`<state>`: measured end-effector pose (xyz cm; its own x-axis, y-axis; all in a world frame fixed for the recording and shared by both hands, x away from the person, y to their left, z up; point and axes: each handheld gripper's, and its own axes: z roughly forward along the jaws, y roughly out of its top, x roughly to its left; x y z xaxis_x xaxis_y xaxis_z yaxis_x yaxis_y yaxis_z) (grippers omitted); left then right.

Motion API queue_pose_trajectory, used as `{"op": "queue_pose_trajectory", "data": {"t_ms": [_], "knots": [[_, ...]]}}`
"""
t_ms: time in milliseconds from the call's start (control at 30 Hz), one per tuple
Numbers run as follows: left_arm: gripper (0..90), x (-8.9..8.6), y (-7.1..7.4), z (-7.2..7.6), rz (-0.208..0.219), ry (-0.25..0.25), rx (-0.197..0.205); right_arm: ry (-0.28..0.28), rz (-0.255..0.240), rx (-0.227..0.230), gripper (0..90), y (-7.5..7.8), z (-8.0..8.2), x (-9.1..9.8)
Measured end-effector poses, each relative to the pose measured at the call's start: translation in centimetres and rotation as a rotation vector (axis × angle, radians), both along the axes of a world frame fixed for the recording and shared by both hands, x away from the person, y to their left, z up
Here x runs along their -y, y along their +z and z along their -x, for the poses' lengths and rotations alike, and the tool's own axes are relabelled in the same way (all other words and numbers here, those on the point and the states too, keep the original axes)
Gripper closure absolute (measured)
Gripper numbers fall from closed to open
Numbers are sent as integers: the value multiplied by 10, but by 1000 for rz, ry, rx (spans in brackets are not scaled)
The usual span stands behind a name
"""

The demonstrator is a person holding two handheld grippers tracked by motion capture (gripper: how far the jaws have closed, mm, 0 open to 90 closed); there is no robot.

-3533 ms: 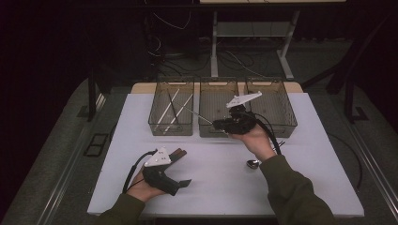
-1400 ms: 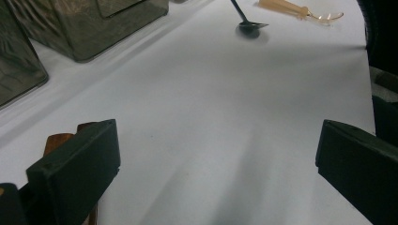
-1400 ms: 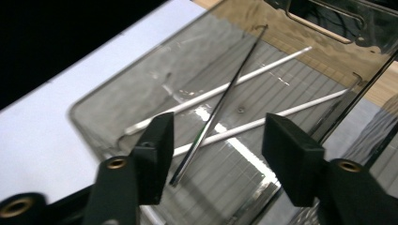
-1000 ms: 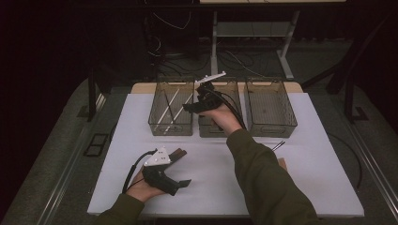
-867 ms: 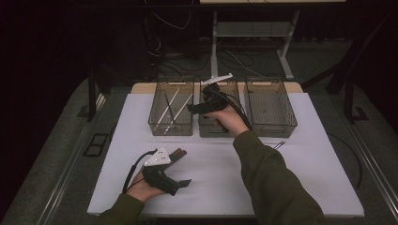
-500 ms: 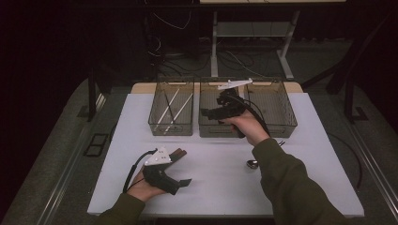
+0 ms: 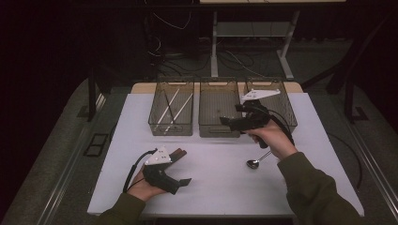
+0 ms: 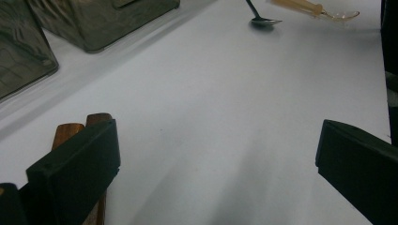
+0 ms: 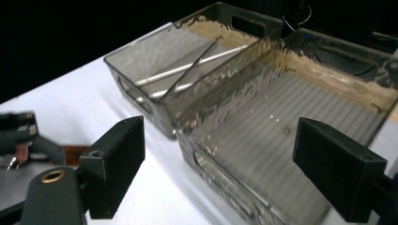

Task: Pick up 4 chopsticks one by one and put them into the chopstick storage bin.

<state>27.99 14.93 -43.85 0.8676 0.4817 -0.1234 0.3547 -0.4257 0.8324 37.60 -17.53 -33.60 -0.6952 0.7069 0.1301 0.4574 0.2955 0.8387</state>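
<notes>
three clear bins sit in a row at the back of the white table; the left bin holds a few long sticks. the right gripper hangs over the middle bin, jaws wide with nothing between them, having just been opening. a second ago it was over by the left bin. the metal spoon lies just below the right hand, handle aimed back-right, bowl front-left. the left gripper rests on the table, jaws wide, beside wooden pieces.
</notes>
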Motion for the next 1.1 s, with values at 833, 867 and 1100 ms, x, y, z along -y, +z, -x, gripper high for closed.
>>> {"op": "queue_pose_trajectory", "data": {"t_ms": [833, 867, 1100], "knots": [[0, 1, 0, 1, -9, 6, -2, -10, 46, -22, 173, -37, 57, 83], [0, 1, 0, 1, -7, 4, 0, -3, 48, -25, 173, -38, 59, 86], [0, 1, 0, 2, -7, 4, 2, -18, 56, -68, 260, -46, 71, 106]]}}
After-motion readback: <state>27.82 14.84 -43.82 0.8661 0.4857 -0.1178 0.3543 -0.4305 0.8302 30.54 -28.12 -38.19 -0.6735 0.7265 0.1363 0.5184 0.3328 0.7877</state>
